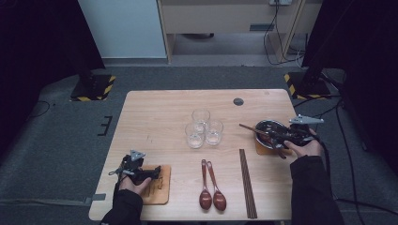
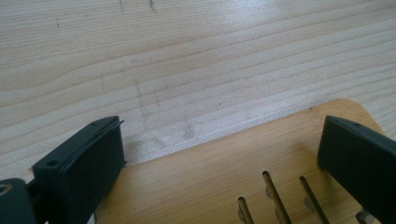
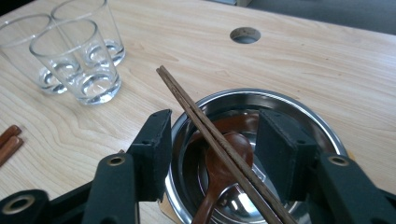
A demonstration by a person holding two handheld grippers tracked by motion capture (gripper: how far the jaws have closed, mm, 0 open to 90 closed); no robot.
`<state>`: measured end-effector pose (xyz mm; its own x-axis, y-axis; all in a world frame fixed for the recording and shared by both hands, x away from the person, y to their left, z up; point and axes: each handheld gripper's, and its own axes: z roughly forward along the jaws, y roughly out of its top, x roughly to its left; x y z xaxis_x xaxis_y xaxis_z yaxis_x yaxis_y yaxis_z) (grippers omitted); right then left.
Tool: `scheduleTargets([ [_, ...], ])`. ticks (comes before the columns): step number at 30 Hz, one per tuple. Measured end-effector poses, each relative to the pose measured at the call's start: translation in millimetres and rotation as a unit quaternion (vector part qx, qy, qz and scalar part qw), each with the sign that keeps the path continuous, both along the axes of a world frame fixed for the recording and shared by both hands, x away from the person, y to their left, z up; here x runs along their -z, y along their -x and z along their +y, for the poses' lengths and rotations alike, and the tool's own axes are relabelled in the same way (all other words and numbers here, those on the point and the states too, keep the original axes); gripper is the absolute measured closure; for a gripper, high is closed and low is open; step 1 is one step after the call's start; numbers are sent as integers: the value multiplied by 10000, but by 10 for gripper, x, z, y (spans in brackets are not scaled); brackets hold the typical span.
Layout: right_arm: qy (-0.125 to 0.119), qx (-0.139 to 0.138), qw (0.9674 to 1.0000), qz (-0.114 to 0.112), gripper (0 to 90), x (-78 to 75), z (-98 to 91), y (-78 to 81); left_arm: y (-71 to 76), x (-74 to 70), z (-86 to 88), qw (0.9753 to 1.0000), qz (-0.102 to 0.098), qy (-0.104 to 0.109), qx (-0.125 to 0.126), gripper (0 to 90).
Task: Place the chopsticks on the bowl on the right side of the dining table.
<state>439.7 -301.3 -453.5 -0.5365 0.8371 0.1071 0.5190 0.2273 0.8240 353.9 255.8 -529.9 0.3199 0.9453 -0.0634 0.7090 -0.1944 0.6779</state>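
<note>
A steel bowl (image 1: 265, 125) (image 3: 280, 95) sits on a wooden coaster (image 1: 260, 149) at the table's right. A dark wooden spoon (image 3: 224, 158) lies in it, and a pair of chopsticks (image 1: 248, 128) (image 3: 187, 100) rests across its rim. My right gripper (image 1: 276, 137) (image 3: 217, 140) hovers over the bowl's near rim, open, with the chopsticks running between its jaws untouched. At the front left, my left gripper (image 1: 157, 171) (image 2: 219, 168) stands open over a slotted wooden coaster (image 1: 157, 192) (image 2: 224, 163), jaws wide apart above its far edge.
Three empty glasses (image 1: 204, 127) (image 3: 79, 60) cluster mid-table. Two wooden spoons (image 1: 211, 187) and a second pair of chopsticks (image 1: 248, 183) lie near the front edge. A cable hole (image 1: 238, 101) (image 3: 245, 34) is at the back.
</note>
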Motion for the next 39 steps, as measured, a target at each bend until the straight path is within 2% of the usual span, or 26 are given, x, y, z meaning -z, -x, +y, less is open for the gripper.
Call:
scheduleTargets([
  [11,14,287,9995,-127,570,6,-52,166,-1,0,1,10000,0,-3,5,0],
  [14,57,462,9988,-135,582,32,-89,219,-1,0,1,10000,-1,-2,5,0],
  [21,116,654,9978,11,588,113,-166,296,-1,0,1,10000,2,2,2,0],
  [32,194,867,9960,62,622,152,-261,390,-1,0,2,10000,1,-1,5,0],
  [34,300,917,9953,90,639,181,-300,406,-1,0,2,10000,1,-1,6,0],
  [39,348,1069,9934,215,680,210,-345,412,-1,0,2,10000,1,-1,6,0],
])
